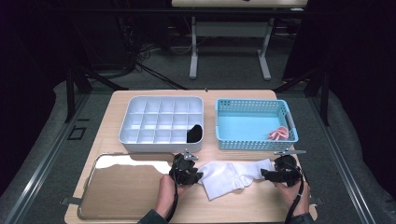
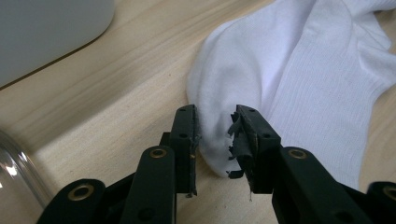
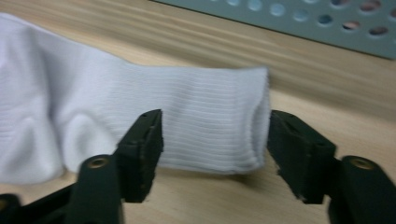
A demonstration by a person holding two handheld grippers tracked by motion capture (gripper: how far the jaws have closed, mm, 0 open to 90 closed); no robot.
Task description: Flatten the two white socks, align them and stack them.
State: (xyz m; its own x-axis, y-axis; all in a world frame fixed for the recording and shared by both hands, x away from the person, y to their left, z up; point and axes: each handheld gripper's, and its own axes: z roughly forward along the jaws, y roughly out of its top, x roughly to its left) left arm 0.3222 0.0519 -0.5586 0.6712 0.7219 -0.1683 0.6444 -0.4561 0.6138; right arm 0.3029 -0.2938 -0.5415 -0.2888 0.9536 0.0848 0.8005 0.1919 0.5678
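A white sock [image 1: 231, 176] lies flat on the wooden table near its front edge, stretched between both grippers. My left gripper [image 1: 198, 176] is at the sock's toe end. In the left gripper view the toe [image 2: 219, 93] sits between the jaws, which stand a little apart [image 2: 215, 112] and do not pinch it. My right gripper [image 1: 264, 173] is at the cuff end. In the right gripper view its jaws [image 3: 215, 121] stand wide on either side of the ribbed cuff [image 3: 205, 112], apart from the fabric. A hand holds each gripper.
Behind the sock stand a white divider tray [image 1: 140, 140] with a black item [image 1: 194, 133] in one front compartment, and a blue basket [image 1: 224, 140] holding a pink-and-white item [image 1: 279, 134]. A shiny metal tray [image 1: 93, 186] lies at the front left.
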